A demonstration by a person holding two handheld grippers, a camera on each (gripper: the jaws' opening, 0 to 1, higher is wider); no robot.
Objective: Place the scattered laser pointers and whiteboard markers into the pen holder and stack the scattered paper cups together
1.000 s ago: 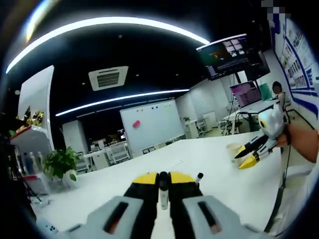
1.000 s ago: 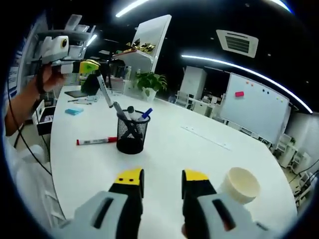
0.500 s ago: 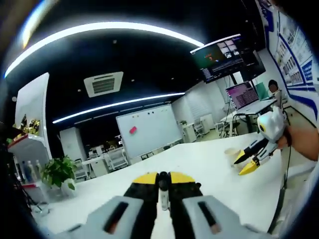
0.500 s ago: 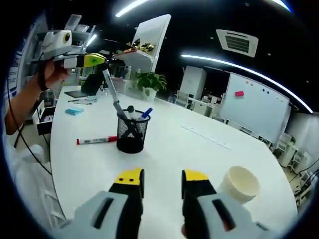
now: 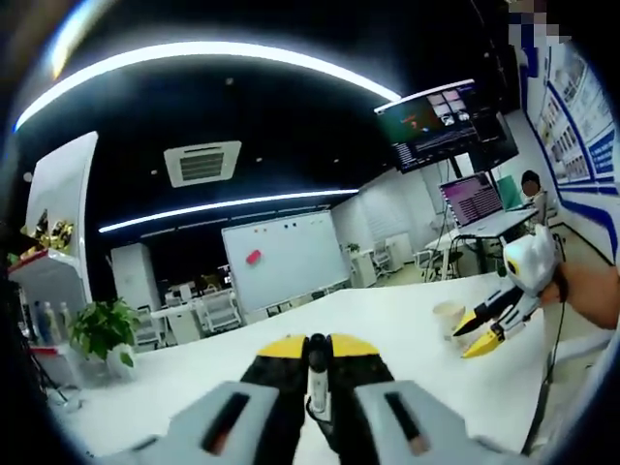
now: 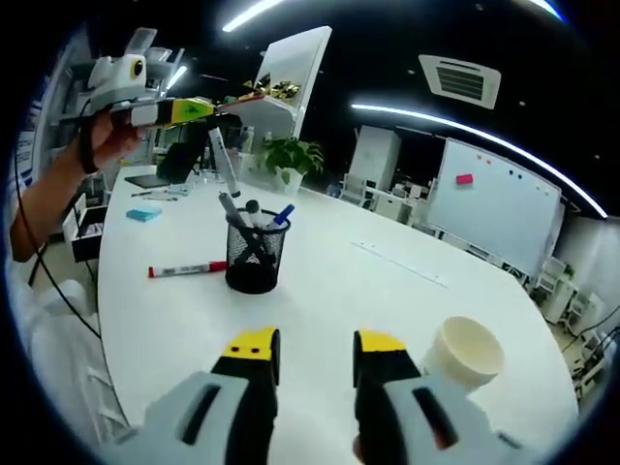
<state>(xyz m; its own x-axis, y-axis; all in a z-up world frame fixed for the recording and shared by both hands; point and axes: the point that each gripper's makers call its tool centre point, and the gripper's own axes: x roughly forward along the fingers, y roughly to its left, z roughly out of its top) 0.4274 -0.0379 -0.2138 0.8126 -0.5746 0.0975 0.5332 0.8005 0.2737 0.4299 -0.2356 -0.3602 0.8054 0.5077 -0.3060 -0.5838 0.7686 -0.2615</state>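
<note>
In the left gripper view, the marker (image 5: 317,373) clamped in the left hand-held gripper (image 5: 317,360) is mostly hidden between the jaws. In the right gripper view, the paper cup (image 6: 465,352) is partly covered by the right hand-held gripper (image 6: 312,356), and the pens in the pen holder (image 6: 252,260) are too small to identify.

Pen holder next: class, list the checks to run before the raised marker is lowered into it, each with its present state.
1. Marker clamped in left hand-held gripper: ok.
2. Marker tip over pen holder: cannot tell.
3. Pen holder upright on table: ok.
4. Room left among pens already inside: cannot tell.
5. Right hand-held gripper open, clear of holder: ok.
6. Red marker and paper cup put away: not ok.
</note>
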